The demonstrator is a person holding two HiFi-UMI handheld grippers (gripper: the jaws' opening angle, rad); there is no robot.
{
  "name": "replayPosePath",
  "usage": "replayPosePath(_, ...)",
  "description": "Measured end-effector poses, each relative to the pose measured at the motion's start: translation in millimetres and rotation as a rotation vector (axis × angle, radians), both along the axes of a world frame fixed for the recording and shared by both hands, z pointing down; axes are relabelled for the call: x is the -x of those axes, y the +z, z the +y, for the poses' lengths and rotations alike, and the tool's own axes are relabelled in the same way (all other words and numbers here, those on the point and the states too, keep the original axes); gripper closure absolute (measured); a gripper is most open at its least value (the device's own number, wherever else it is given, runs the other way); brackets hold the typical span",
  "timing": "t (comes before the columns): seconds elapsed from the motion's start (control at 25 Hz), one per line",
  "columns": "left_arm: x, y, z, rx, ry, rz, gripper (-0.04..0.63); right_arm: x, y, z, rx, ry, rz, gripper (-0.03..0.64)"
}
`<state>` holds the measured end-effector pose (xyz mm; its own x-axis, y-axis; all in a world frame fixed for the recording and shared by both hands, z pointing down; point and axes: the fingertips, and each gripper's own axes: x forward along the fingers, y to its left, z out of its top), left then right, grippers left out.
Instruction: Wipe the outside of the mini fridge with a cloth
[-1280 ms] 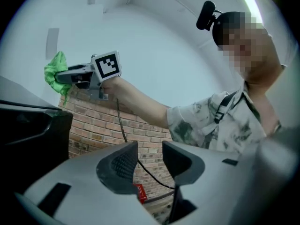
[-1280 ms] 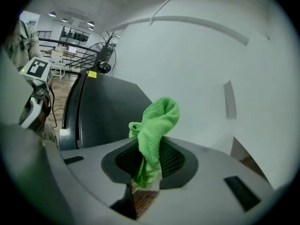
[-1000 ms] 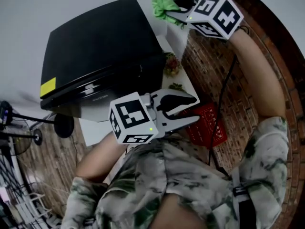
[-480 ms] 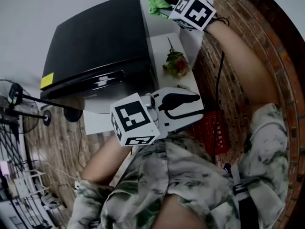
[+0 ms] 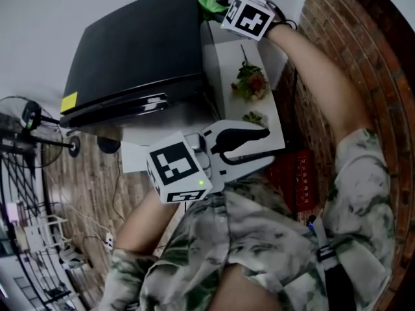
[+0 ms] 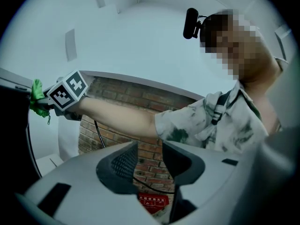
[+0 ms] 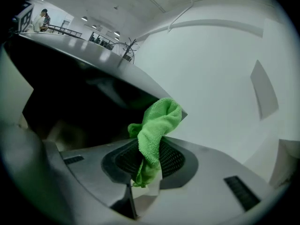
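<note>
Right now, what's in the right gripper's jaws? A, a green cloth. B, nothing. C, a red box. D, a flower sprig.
A: the right gripper has its jaws closed on the green cloth, which bunches out above them close to the black mini fridge.

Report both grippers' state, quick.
Left gripper: open, nothing between its jaws.
Right gripper: shut on the green cloth.
</note>
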<state>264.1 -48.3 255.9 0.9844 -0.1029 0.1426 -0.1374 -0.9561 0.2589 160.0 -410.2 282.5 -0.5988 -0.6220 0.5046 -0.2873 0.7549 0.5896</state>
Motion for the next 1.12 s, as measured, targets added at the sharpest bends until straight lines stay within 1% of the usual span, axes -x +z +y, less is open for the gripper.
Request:
replayPosePath(0.28,2,7,4,0.018,-0.026,-0.019,0.42,3,45,2,0.008,-0.023,0.046,0.514)
replayPosePath(0.6,2,17,3,0.044,-0.037,-0.025,0.42,4,121,7,0.077,-0.021,0.079,0.514)
replayPosePath(0.72,2,23,2,0.055,-0.041,-0.023,0.421,6,145,13,0.101,-0.035,0.095,0.514)
replayPosePath(1.12,2,35,-2,0.087,-0.074,-0.024,0.42,8,240,24,0.2,-0.042,0.186,0.514)
